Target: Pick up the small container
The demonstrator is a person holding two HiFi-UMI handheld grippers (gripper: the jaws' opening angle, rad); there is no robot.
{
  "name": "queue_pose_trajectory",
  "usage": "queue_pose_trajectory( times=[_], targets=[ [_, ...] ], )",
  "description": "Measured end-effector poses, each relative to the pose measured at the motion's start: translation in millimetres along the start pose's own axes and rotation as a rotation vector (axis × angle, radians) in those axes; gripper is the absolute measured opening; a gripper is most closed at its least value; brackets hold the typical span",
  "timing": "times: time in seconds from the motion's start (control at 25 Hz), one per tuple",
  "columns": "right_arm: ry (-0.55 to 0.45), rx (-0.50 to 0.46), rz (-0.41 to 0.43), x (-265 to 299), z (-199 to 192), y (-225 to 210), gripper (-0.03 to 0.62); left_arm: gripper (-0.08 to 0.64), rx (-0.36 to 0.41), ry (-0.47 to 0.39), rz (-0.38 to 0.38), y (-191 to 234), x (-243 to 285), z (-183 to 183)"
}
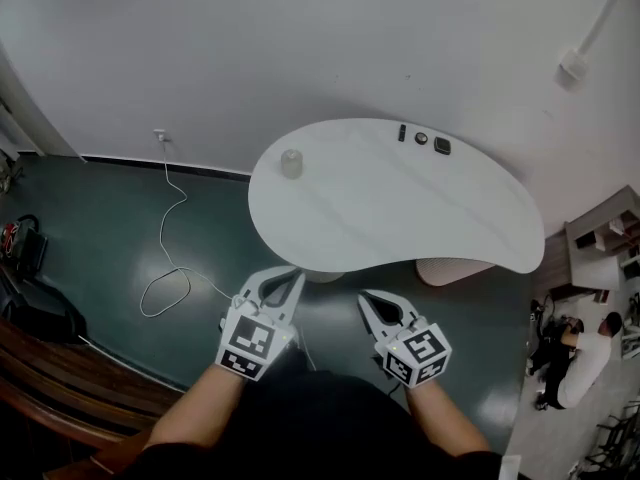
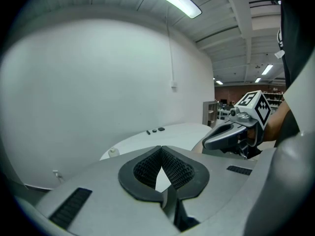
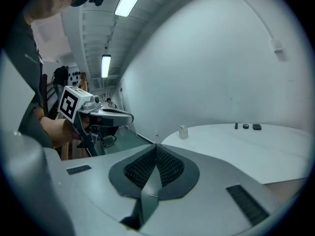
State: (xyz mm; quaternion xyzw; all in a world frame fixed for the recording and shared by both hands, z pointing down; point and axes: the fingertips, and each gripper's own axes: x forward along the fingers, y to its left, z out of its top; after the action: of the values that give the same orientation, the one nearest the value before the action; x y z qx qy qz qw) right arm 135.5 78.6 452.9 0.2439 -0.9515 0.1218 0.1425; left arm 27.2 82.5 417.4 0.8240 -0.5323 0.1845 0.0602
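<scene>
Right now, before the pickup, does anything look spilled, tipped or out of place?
Nothing stands out. The small container stands upright on the white table, with no spill around it. A white cable lies in loose loops on the floor to the left.

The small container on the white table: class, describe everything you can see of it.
The small container is a little pale, cream-coloured pot, roughly cylindrical, with a narrower top that looks like a cap. It may be plastic, though it shows too small to be sure. It stands upright near the edge of the white table, alone, touching only the tabletop.
</scene>
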Motion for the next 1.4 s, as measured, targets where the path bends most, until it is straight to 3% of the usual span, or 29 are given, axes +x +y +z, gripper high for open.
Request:
queue_pose_trajectory(
  times=[0.64,1.04,1.4],
  targets=[
    [0.02,-0.021,0.024,120,40,8,-0.005,0.016,-0.009,0.02,0.017,119,3,-30],
    [0.024,0.009,0.013,135,40,-22,-0.005,0.015,-0.035,0.034,0.002,127,33,-32],
    [0.006,0.01,0.067,148,67,-81,-0.005,0.015,-0.044,0.055,0.053,137,83,-3]
  ],
)
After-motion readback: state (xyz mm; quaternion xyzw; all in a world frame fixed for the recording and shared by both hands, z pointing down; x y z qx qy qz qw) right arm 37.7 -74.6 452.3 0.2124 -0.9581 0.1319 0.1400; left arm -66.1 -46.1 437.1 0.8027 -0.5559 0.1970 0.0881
